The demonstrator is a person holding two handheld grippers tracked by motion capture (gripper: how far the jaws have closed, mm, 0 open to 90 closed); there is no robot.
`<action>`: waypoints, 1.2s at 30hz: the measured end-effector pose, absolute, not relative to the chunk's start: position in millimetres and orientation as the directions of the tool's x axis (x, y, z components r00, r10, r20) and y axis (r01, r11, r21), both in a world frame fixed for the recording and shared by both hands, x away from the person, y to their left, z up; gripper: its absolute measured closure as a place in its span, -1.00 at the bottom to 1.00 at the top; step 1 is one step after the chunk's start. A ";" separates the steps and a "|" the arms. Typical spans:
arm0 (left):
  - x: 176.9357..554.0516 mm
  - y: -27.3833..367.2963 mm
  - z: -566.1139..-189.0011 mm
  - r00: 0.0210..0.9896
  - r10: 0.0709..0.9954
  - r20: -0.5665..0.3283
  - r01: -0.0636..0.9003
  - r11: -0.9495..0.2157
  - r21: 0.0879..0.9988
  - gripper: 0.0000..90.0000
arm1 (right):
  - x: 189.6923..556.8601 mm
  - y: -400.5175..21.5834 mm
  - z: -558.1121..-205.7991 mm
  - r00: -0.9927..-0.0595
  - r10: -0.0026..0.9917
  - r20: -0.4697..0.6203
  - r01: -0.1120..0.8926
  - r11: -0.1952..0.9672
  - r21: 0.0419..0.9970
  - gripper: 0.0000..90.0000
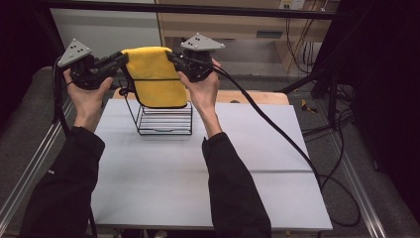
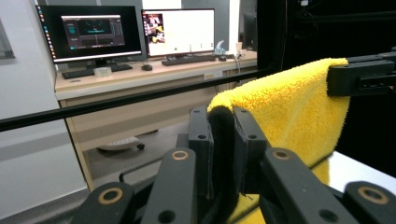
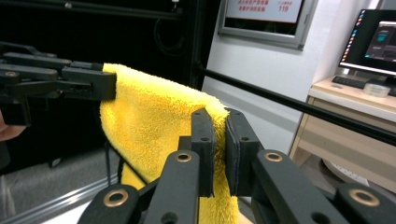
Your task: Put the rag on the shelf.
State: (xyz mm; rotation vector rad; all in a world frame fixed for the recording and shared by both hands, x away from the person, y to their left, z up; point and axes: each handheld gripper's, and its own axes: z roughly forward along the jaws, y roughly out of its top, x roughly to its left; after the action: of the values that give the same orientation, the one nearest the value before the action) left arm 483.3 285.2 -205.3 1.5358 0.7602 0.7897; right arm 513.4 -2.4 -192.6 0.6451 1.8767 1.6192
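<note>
A yellow towel [image 1: 154,74] hangs folded between the two grippers, above a black wire rack [image 1: 163,119] that stands on the white table. My left gripper [image 1: 123,58] is shut on the towel's left top corner; in the left gripper view its jaws pinch the yellow towel [image 2: 285,107] at the left gripper [image 2: 223,122]. My right gripper [image 1: 171,56] is shut on the right top corner, and the right gripper view shows the yellow towel [image 3: 149,126] clamped in the right gripper [image 3: 219,126]. The towel's lower edge reaches down over the rack's top.
The white table [image 1: 198,173] stretches toward the person, with a wooden edge [image 1: 257,96] behind the rack. A thick black cable [image 1: 277,129] trails from the right gripper across the table's right side. A black frame bar [image 1: 198,9] crosses the back. Monitors [image 2: 135,30] stand on a desk beyond.
</note>
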 end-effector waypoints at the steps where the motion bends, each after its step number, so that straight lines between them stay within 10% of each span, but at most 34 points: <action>1: 481.8 285.6 -206.1 0.559 0.826 0.064 0.034 -0.099 0.994 0.76 | 511.5 -2.0 -193.2 -0.720 0.684 -0.115 -0.007 0.158 0.987 0.85; 36: 447.0 280.3 -264.5 0.578 0.811 0.085 0.184 -0.231 0.955 0.58 | 473.6 -2.4 -249.7 -0.786 0.606 -0.120 0.138 0.362 0.922 0.68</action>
State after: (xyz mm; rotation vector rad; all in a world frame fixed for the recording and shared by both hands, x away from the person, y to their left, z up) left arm 447.0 280.3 -264.5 1.7368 0.8260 0.7306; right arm 473.6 -2.4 -249.7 0.6463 2.1849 1.4146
